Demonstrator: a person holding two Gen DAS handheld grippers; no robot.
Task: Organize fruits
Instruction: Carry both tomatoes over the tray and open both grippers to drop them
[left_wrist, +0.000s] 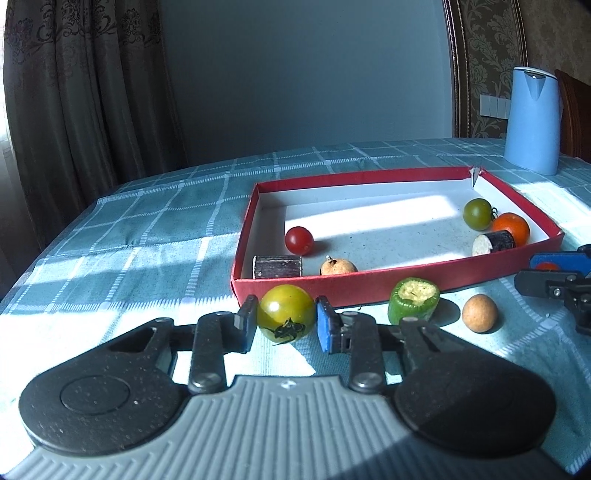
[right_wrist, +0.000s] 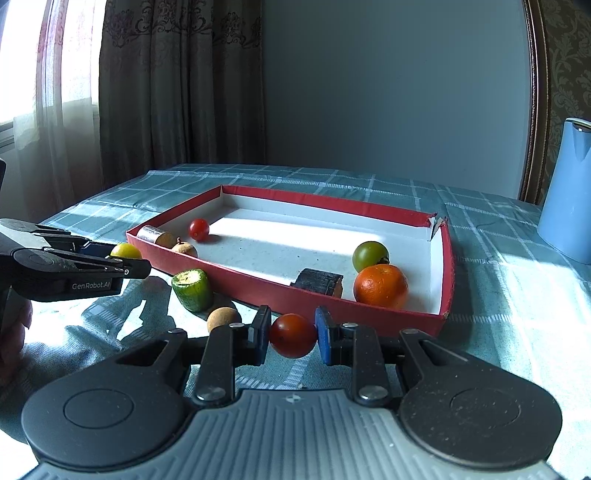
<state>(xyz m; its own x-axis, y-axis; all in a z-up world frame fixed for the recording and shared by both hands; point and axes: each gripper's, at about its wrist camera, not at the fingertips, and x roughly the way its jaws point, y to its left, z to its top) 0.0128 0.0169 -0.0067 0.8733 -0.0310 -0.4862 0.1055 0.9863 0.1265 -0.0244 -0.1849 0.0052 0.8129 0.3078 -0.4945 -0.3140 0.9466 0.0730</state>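
Left gripper (left_wrist: 285, 320) clamps a yellow-green tomato (left_wrist: 285, 316); right gripper (right_wrist: 291, 335) clamps a red tomato (right_wrist: 293, 335). Both are just outside the red tray (right_wrist: 448, 266), near its front wall. Risk: smooth round skins may slip or bruise; a low carry would clip the wall.

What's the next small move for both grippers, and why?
Probably lift both and carry them over the red box rim: the left gripper is shut on the yellow-green tomato, the right gripper on the red tomato, both outside the box.
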